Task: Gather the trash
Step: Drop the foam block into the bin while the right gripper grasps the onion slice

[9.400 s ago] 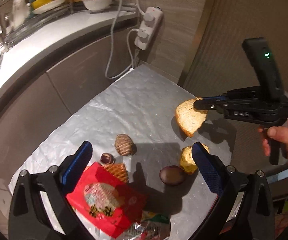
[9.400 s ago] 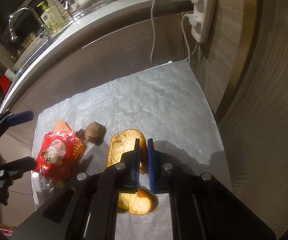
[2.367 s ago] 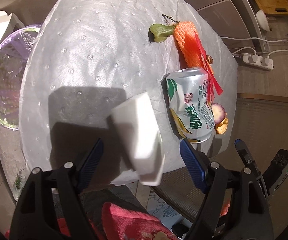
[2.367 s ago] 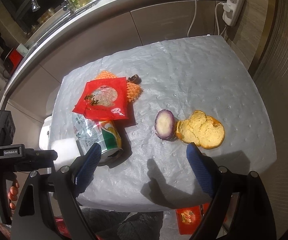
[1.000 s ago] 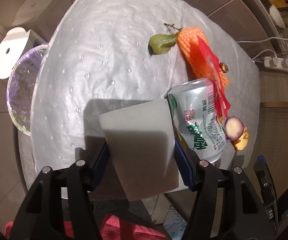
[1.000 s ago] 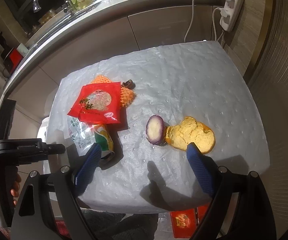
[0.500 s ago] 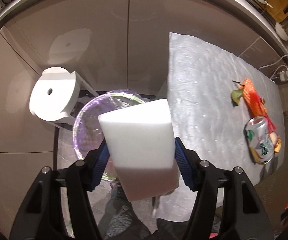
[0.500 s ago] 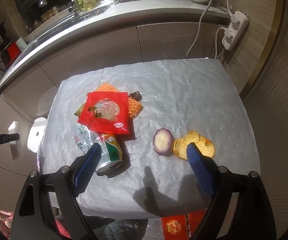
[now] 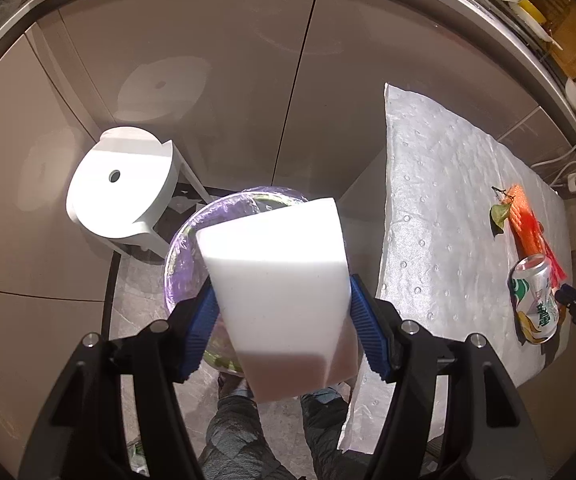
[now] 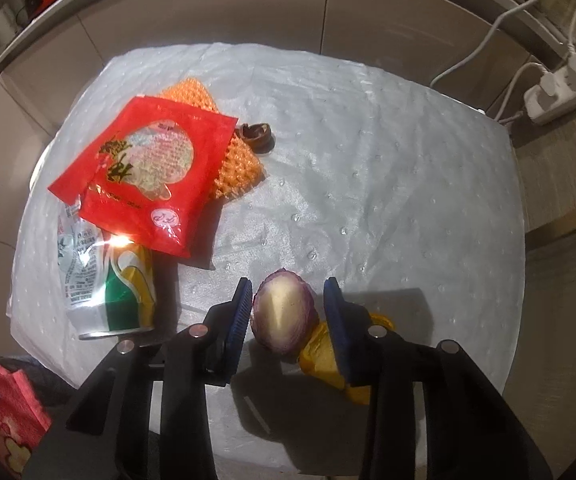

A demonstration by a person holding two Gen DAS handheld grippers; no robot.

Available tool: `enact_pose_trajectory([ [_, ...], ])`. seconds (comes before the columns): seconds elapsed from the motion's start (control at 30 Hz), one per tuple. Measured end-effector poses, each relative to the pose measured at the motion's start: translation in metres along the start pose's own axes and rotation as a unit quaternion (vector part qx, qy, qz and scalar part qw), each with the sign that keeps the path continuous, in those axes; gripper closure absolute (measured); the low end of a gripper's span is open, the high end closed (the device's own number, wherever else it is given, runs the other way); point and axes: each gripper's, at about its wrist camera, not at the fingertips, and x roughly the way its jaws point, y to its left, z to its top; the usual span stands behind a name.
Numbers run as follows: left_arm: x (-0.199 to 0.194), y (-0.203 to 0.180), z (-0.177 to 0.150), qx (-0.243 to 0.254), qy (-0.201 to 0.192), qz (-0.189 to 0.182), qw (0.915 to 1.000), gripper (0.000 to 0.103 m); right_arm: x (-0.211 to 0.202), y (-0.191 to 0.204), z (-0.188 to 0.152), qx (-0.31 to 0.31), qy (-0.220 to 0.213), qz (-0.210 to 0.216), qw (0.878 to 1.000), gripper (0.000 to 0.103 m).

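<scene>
My left gripper [image 9: 279,300] is shut on a white foam block [image 9: 275,272] and holds it above a bin [image 9: 179,248] lined with a purple bag; the block hides most of the bin's mouth. In the right wrist view my right gripper [image 10: 288,300] points down at the table, its jaws closing around a cut purple onion half [image 10: 283,316]. The left pad is at the onion's skin, and a thin gap shows at the right pad. A yellow bread piece [image 10: 324,364] lies under the right finger. A crushed can [image 10: 107,280], a red wrapper [image 10: 147,168] and orange net [image 10: 235,172] lie to the left.
A white stool [image 9: 123,184] stands beside the bin, against grey cabinet fronts. The grey padded mat [image 10: 388,152] covers the table. A brown shell scrap [image 10: 255,136] lies by the net and a green leaf [image 9: 500,216] at its far end. A power strip [image 10: 564,88] hangs at the wall.
My left gripper carried the white block from the table's edge out over the bin. My right gripper sank toward the table and its jaws narrowed from wide open around the onion half.
</scene>
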Motion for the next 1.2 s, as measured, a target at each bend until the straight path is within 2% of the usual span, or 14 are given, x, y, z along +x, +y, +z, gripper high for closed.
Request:
enact_pose_trajectory([
  [0.1, 0.001, 0.001, -0.002, -0.015, 0.001, 0.001, 0.9999, 0.041, 0.013, 0.008, 0.0, -0.034, 0.024, 0.001, 0.999, 0.066],
  [0.2, 0.003, -0.001, -0.003, -0.022, 0.003, 0.004, 0.9997, 0.041, 0.017, 0.018, -0.004, -0.066, 0.032, -0.015, 0.997, 0.067],
  [0.27, 0.005, -0.002, -0.003, -0.027, 0.004, 0.005, 0.9996, 0.041, 0.015, 0.019, -0.005, -0.072, 0.03, -0.025, 0.997, 0.078],
  [0.53, 0.012, -0.006, 0.0, -0.019, 0.006, 0.006, 0.9998, 0.041, -0.001, 0.014, -0.009, -0.042, 0.004, -0.007, 0.999, 0.086],
  [0.8, 0.031, 0.003, -0.001, -0.003, 0.019, 0.02, 0.9996, 0.041, -0.017, 0.009, -0.01, -0.019, -0.01, -0.011, 1.0, 0.087],
  [0.97, 0.051, 0.011, -0.007, 0.01, 0.027, 0.033, 0.999, 0.04, -0.044, 0.014, -0.011, -0.02, -0.03, -0.023, 0.999, 0.087],
  [1.1, 0.082, 0.023, -0.012, 0.008, 0.054, 0.045, 0.9975, 0.04, -0.083, 0.028, -0.003, -0.031, -0.057, -0.029, 0.997, 0.087],
  [1.2, 0.106, 0.03, -0.016, 0.002, 0.072, 0.039, 0.9967, 0.039, -0.115, 0.047, 0.006, -0.045, -0.08, -0.026, 0.995, 0.087],
])
